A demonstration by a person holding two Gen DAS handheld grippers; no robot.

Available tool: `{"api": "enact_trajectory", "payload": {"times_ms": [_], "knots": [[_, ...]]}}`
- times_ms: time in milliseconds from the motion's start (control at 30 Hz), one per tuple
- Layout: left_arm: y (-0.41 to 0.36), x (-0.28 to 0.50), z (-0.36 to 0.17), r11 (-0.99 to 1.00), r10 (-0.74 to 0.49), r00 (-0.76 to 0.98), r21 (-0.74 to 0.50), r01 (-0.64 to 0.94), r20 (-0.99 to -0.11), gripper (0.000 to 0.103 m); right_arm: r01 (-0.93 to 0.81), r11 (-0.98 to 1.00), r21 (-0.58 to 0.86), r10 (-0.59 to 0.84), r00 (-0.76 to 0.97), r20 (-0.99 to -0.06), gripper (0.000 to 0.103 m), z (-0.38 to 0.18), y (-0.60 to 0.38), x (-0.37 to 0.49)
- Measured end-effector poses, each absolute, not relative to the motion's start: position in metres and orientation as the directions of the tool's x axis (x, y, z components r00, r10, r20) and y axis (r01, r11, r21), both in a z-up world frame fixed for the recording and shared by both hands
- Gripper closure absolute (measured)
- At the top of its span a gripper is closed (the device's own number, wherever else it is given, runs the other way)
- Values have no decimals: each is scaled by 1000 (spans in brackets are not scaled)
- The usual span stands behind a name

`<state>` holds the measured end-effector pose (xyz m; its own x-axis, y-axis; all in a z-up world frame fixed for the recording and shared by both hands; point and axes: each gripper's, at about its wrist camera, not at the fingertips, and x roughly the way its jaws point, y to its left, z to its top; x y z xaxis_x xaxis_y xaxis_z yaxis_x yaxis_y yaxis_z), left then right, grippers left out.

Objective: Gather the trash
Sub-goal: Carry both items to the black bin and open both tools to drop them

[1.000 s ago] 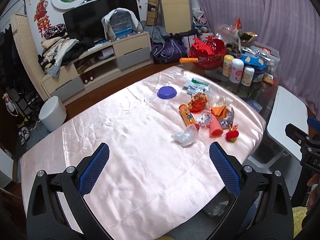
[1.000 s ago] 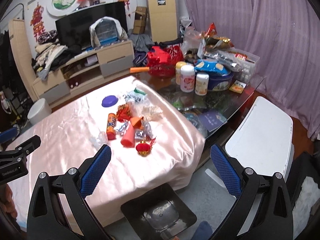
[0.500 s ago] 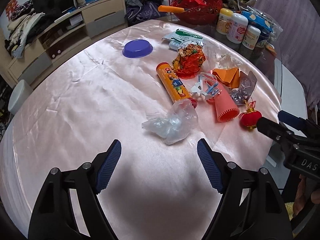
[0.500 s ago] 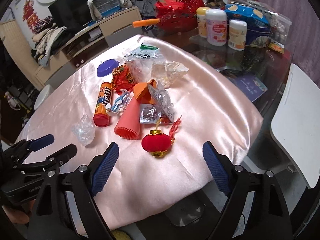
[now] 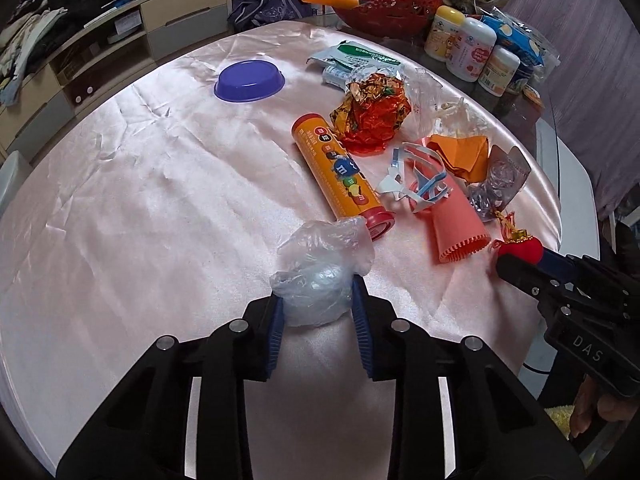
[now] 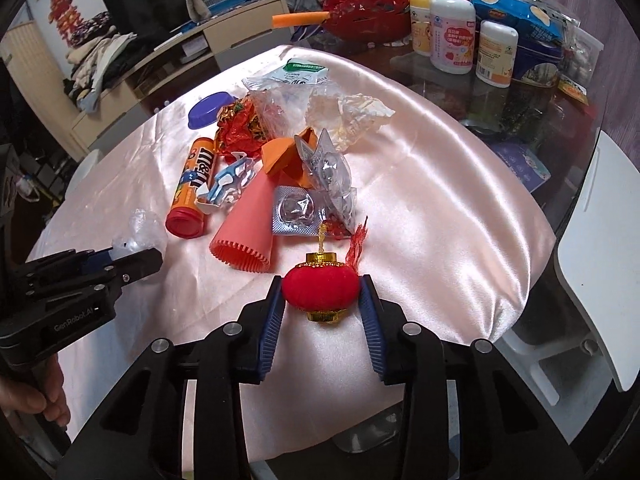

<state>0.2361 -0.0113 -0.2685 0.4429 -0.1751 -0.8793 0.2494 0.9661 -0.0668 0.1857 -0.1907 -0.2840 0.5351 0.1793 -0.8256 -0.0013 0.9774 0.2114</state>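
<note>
Left gripper (image 5: pixel 318 300): jaws have just been closing, now narrowed onto the crumpled clear plastic bag (image 5: pixel 320 276); both blue pads touch its sides, bag squashed between them and resting on the pink satin cloth (image 5: pixel 140 200).

Right gripper (image 6: pixel 322 294): jaws likewise just closing, pads now against both flanks of the small red lantern ornament (image 6: pixel 320 286), gold cap and tassel pointing away from the tool. Lantern sits near the table's front edge.

Step in hand, as I read it: a double pick, both grasps just made, nothing lifted yet.

Beyond the tongs the remaining litter lies in a cluster: orange candy tube (image 5: pixel 340 172), pink ribbed cone (image 6: pixel 246 232), foil blister packs (image 6: pixel 316 200), crumpled red-gold wrapper (image 5: pixel 372 116), purple lid (image 5: pixel 249 81) farther off.

Next move calls for lifting both together; the bag is slack and may slip. No bin is clearly visible.
</note>
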Motion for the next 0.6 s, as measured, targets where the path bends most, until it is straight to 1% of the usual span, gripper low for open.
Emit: {"api": "enact_trajectory", "payload": {"times_ms": [67,167,433,600], "knots": [[-10,228,-261,966,-182,453,-74,247,-872,75,-3,977,212,179,547,-818,64,-275,-193,178],[-9,211,-247,960,-226,462,-116,255,-858,74,-3,983,183,152,566,-810,64,-257,-196,163],[-29,146,-217,947,-257,480,-119,298,-839,72,1,990,145,113,622,-775,64,-213,-213,101],[-47,106,-216,938,-274,459,-129,321,-845,73,4,991,137,107,606,-788,64,-213,-225,64]]}}
